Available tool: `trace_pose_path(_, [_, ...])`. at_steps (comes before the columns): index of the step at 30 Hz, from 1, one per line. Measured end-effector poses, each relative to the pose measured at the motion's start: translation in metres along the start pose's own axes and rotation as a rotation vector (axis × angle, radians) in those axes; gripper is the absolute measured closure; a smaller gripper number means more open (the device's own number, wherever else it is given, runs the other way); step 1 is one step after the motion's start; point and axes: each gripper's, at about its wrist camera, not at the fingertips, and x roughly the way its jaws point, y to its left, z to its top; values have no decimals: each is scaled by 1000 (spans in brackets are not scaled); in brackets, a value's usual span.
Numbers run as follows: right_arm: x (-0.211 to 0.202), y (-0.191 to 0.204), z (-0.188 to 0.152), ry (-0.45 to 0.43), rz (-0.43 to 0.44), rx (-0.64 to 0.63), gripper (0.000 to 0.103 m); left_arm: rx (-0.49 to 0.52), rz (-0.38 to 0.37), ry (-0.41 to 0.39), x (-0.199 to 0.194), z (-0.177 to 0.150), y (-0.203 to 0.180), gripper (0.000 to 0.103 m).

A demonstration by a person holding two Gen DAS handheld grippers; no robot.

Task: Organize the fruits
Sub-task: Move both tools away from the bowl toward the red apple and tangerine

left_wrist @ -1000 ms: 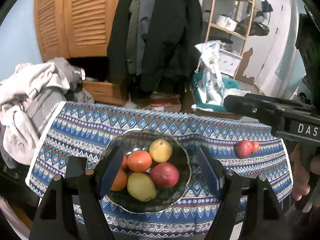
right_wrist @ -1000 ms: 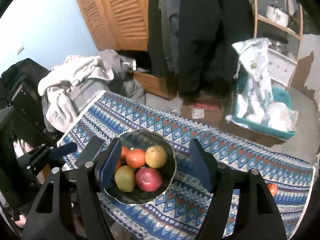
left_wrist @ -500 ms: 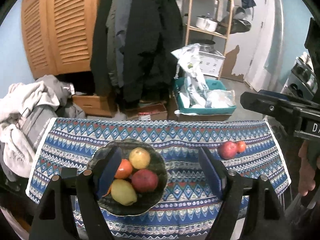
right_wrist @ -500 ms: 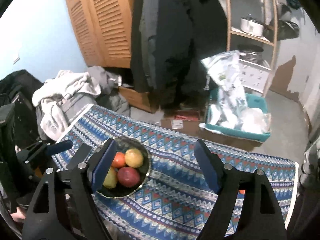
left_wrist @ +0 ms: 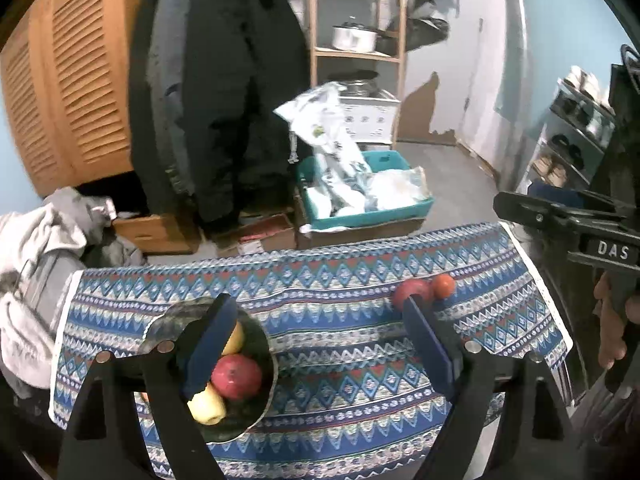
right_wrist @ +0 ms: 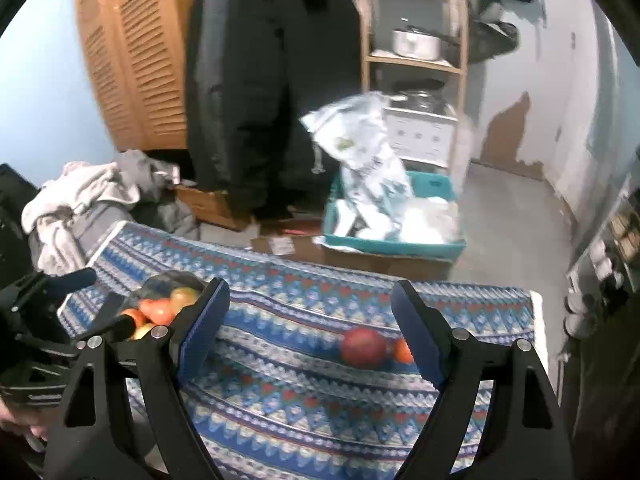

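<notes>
Two fruits are left out on the patterned cloth (right_wrist: 304, 364): a red apple (right_wrist: 364, 347) touching a small orange fruit (right_wrist: 401, 351), well apart from the bowl (left_wrist: 256, 392), which already holds a red apple, yellow and orange fruit. So most of the sorting looks done, with this pair to bring over. The left gripper (left_wrist: 320, 354) has just been opening, the right gripper (right_wrist: 310, 332) stands spread, and neither holds anything.

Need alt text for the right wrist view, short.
Open, empty right gripper above a patterned tablecloth, a red apple and small orange fruit lying beside its right finger. Fruit bowl at left.
</notes>
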Motion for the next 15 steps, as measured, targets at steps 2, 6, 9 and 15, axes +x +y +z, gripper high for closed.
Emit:
trace_pose_path(2, [0,-17,-6,12,-9,29,20,25,-14,7,5,1,-14,17])
trace_pose_path(6, [2,-46,-17,34,-42,75,20,55,-35,23,14,3,-34,17])
trace_pose_path(9, [5,-66,-26,57,-66,107,20,78,-39,36,22,5,-49,17])
trace_pose_path(15, [15,-94,-39,104,-95,141,20,96,-67,76,45,7,-67,17])
